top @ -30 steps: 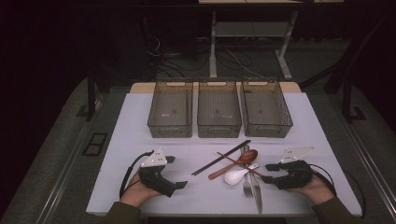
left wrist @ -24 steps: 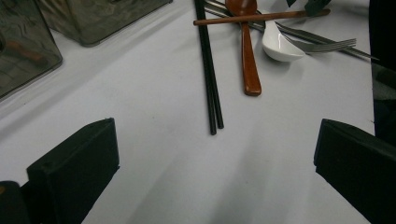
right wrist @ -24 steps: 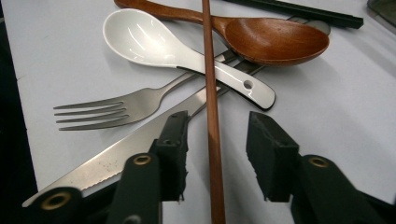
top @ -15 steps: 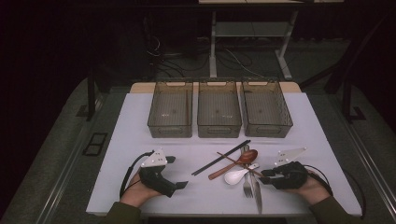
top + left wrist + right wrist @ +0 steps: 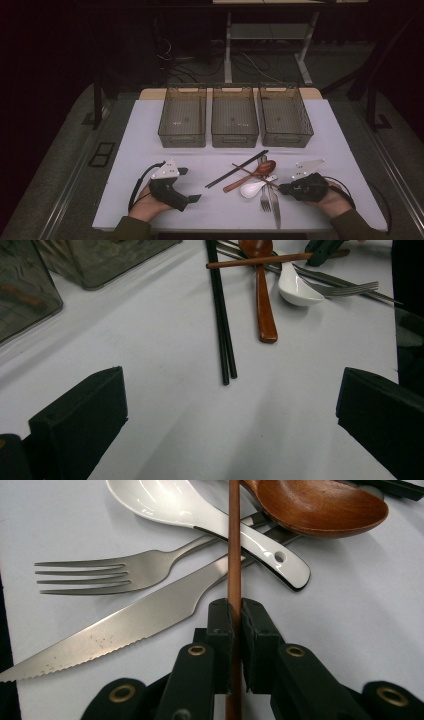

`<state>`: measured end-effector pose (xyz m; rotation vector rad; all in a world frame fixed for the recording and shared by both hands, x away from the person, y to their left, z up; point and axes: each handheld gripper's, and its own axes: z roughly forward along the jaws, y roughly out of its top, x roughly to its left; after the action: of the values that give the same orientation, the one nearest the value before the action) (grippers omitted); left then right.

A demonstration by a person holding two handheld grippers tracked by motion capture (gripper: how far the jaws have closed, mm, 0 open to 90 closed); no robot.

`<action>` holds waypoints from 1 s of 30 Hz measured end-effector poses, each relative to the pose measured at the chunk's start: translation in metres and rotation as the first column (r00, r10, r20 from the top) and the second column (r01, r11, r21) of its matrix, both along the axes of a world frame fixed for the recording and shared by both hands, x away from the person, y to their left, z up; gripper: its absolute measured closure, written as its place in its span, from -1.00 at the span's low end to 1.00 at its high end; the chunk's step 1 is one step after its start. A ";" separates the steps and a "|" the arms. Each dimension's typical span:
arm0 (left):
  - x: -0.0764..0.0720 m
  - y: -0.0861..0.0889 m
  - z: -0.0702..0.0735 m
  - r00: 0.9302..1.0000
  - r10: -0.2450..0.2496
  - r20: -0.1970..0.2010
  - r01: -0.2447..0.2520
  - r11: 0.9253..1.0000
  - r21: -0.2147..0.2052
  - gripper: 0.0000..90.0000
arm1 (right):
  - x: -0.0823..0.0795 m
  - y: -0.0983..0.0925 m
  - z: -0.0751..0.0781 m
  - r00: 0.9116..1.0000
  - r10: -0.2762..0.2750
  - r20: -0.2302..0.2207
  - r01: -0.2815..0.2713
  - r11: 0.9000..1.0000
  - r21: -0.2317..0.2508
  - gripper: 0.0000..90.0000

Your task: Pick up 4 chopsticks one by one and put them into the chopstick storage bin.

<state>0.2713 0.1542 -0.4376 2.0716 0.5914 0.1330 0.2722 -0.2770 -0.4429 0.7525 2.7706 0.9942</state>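
Observation:
A pile of cutlery lies on the white table at the front right: two black chopsticks, a wooden spoon, a white spoon, a fork and a knife. A thin brown chopstick lies across the white spoon. My right gripper has just been closing, and its pads now press on that chopstick's near end. My left gripper rests on the table to the left with its jaws wide open and empty, facing the black chopsticks.
Three clear plastic bins stand in a row across the middle of the table, beyond the cutlery. Bare table lies between my left gripper and the pile. The table's front edge is close under both hands.
My right gripper's jaws have come together on the brown chopstick, and the hand has edged slightly toward the pile. The left hand has kept still.

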 end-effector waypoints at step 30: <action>0.000 -0.001 -0.001 1.000 -0.003 -0.002 0.003 1.000 0.003 -1.00 | 0.003 -0.008 0.014 0.999 -0.016 0.044 0.012 0.995 0.095 0.86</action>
<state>0.2711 0.1529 -0.4382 2.0756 0.5892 0.1297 0.2750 -0.2846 -0.4286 0.7510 2.6927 1.1332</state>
